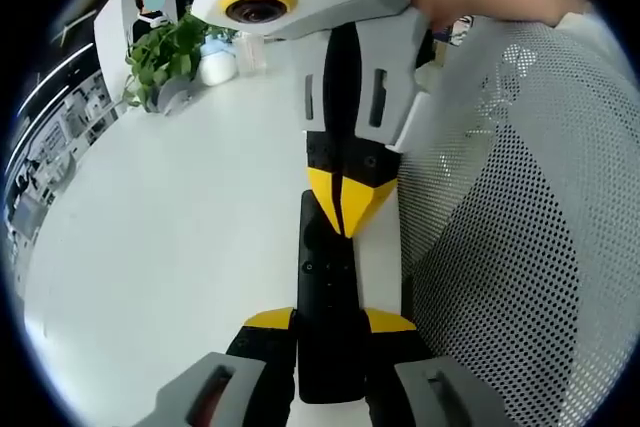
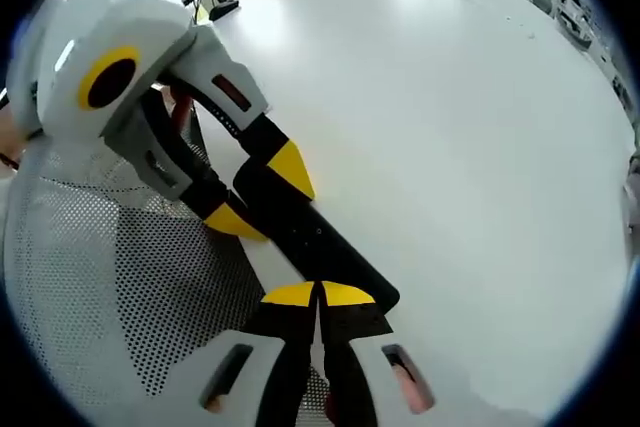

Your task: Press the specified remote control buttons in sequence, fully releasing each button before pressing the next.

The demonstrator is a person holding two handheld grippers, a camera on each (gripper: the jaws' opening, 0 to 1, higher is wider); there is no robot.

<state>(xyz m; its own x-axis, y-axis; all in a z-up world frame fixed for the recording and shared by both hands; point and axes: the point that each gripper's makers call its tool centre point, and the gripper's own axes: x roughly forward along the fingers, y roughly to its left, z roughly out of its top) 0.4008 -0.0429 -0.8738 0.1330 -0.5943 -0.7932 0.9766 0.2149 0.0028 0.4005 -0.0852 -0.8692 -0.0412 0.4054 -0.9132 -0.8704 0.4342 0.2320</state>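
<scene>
Between the left tool's (image 1: 330, 332) jaws, a slim black remote (image 1: 326, 277), seemingly small-buttoned.

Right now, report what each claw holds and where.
Left claw clamps the black remote control at its near end. Right claw, shut, presses its tips on the remote's face.

A white table (image 1: 170, 247) carries a leafy green plant (image 1: 165, 57) at its far edge, a white jar (image 1: 217, 65) just beside it — and a white mesh chair back (image 1: 520, 217) stands alongside.
</scene>
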